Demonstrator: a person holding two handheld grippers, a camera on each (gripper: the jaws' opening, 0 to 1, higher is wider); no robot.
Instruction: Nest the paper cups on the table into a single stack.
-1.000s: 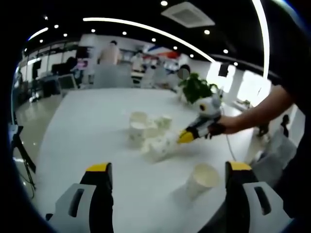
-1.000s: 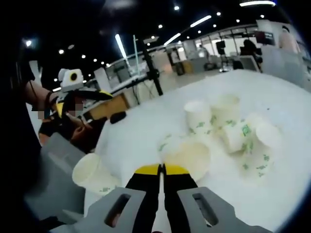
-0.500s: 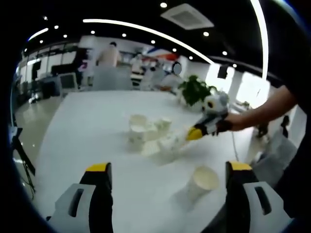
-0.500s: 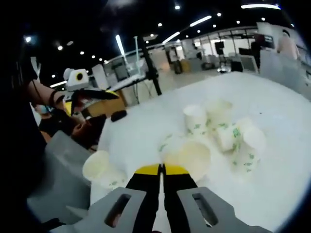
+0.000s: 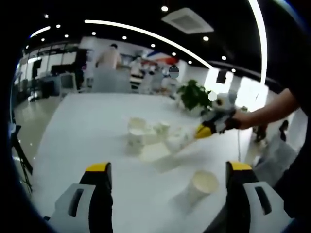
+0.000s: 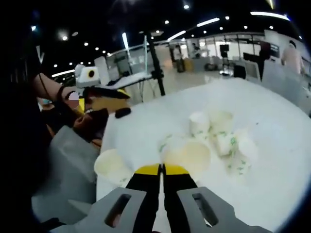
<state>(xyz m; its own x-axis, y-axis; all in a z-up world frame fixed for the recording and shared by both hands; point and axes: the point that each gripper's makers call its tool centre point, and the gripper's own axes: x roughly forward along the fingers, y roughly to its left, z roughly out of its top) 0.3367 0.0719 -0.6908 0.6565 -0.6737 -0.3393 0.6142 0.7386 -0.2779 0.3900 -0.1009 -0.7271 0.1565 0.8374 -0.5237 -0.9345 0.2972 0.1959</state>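
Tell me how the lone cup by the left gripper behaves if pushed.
The cup looks empty and paper, so probably light: a push likely slides or tips it. It tapers, so tipped over it would probably roll in a curve. Its thin rim may crumple under a hard pinch.

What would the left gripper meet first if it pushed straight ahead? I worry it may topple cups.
Probably bare table, then the cluster of paper cups; the single cup stands off towards its right jaw. Depth is unclear.
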